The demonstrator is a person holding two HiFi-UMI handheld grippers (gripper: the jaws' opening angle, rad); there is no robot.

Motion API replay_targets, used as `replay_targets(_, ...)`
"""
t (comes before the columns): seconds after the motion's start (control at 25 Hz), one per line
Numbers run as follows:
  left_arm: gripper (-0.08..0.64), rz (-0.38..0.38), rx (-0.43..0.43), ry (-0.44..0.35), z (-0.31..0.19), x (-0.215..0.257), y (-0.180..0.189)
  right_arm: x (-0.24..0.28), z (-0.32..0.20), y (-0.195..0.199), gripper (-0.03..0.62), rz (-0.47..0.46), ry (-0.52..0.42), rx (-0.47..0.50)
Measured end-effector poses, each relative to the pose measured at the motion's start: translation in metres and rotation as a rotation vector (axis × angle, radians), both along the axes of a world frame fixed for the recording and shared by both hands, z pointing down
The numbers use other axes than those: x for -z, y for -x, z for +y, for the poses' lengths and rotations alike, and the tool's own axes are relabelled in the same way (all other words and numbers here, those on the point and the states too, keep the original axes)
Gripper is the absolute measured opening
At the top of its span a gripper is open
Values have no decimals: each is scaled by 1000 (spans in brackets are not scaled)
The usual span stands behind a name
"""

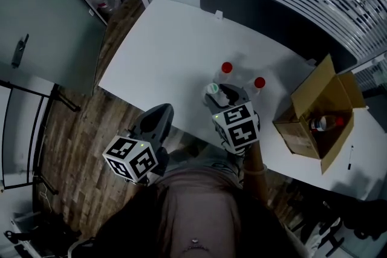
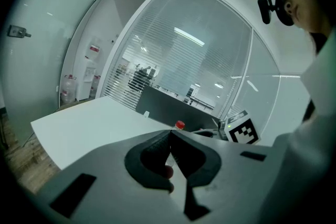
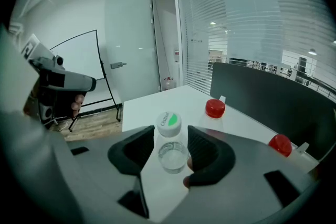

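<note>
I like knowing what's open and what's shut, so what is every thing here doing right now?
Left gripper: jaws shut, nothing in them.
Right gripper: jaws apart, around the white-capped bottle.
White-capped bottle: upright, cap on.
Far red-capped bottle: upright, cap on.
Near red-capped bottle: upright, cap on.
Cardboard box: flaps open.
Bottle in the box: lying down.

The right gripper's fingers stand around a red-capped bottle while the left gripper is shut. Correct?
Not quite. The bottle between the right gripper's fingers has a white-and-green cap, as the right gripper view shows; the left gripper is shut.
</note>
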State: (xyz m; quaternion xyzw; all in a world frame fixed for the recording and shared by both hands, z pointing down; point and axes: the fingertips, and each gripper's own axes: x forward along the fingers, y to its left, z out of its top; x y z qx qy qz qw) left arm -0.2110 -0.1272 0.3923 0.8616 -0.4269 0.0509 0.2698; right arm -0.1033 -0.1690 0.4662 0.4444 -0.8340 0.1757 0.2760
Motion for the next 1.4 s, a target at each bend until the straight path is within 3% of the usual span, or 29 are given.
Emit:
replay_targets(0.44,8,7,-72,-11,11,3,-13,1,20,-14,183,5,-13,-64)
replay_targets(0.8,8,17,-173,-16,15,6,-45,14,38,-49,176,-22,-51,-157)
replay_targets(1.4,8,29,-386,-45,31,12,-112,28,78,-120,74,22,-120,-371)
